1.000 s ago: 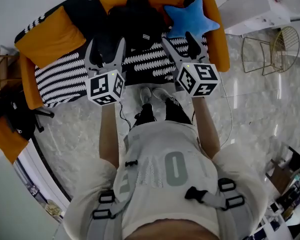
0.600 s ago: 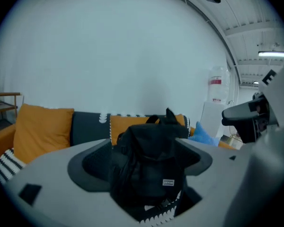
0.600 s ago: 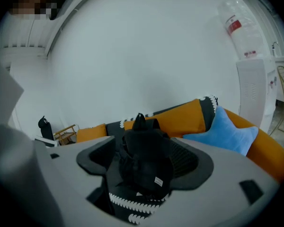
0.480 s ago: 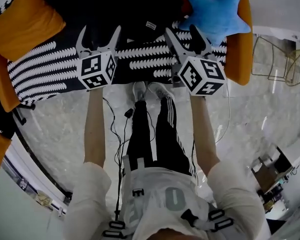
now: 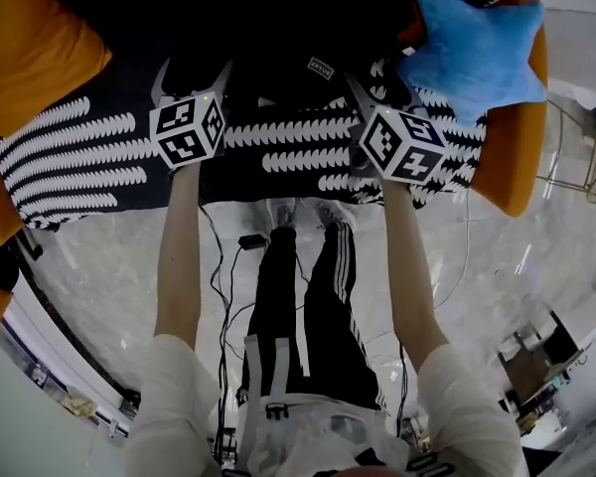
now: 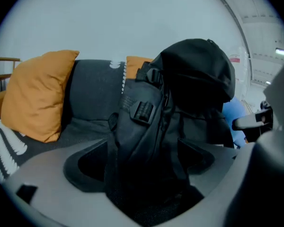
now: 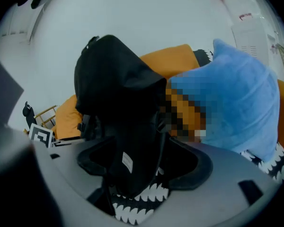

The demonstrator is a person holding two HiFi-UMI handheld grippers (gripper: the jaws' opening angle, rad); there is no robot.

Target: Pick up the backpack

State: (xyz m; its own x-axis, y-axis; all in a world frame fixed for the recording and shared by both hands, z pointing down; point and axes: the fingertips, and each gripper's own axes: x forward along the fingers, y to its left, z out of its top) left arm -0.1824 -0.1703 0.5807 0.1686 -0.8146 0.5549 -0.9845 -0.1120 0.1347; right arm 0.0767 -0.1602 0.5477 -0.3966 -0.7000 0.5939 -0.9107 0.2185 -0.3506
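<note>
Here, slumped black, perhaps nylon, backpack [image 6: 189, 79].

Your head view is bright and evenly lit, fairly sharp, with pale glare streaks on the glossy floor [image 5: 99, 266] and only soft shadows. Its edges bend outward. Both gripper views are dimmer and bluish, ringed by black fisheye corners, and lines bow toward their rims. There the pale wall [image 6: 132, 22] is the brightest area, while the backpack [image 6: 180, 103] shows as a near-black mass with little detail. Whatever sits nearest each lens is soft and out of focus.
</note>
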